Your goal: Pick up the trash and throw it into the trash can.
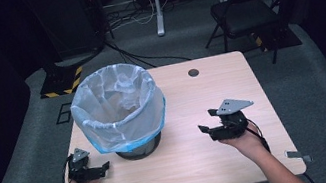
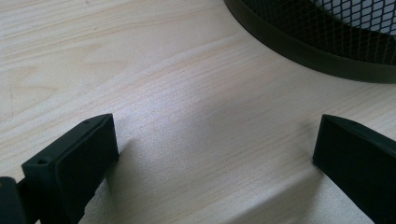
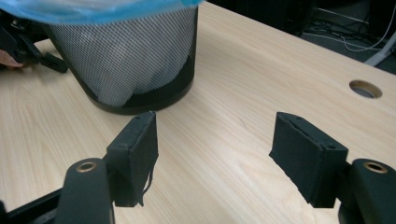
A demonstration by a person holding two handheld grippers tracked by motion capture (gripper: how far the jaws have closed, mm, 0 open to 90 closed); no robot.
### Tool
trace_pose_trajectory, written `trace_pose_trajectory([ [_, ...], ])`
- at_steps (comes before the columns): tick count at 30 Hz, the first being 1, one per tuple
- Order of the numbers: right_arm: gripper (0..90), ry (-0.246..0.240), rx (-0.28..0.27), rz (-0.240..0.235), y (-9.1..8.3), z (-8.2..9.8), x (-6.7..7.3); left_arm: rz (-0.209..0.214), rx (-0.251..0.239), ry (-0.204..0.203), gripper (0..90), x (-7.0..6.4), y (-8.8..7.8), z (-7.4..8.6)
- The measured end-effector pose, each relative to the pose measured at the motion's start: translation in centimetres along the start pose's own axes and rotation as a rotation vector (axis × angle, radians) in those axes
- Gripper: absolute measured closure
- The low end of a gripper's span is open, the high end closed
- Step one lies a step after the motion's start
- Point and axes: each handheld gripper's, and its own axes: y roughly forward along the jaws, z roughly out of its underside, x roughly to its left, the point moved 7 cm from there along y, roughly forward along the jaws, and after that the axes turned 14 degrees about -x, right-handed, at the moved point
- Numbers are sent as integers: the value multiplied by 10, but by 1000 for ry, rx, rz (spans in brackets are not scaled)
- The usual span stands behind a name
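Observation:
A black mesh waste bin (image 1: 124, 113) lined with a pale blue plastic bag (image 1: 116, 97) stands on the left half of the wooden table (image 1: 203, 160). My left gripper (image 1: 104, 168) rests low on the table just left of the bin's base, open and empty; in the left gripper view (image 2: 215, 154) the bin's black rim (image 2: 299, 46) curves past the top right. My right gripper (image 1: 208, 121) hovers over the table right of the bin, open and empty. In the right gripper view (image 3: 215, 144) the bin (image 3: 130, 65) stands ahead to the left.
A round cable hole (image 1: 193, 72) (image 3: 365, 88) sits near the table's far edge. A black folding chair (image 1: 243, 11) and a desk leg with loose cables (image 1: 137, 15) stand on the grey carpet beyond. Bare tabletop lies between the grippers.

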Motion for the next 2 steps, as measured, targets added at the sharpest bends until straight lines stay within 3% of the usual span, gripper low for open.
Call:
trace_pose_trajectory([
  [2, 282, -5, 17, 7, -4, 14, -4, -2, 2, -3, 0, 0, 0, 0],
])
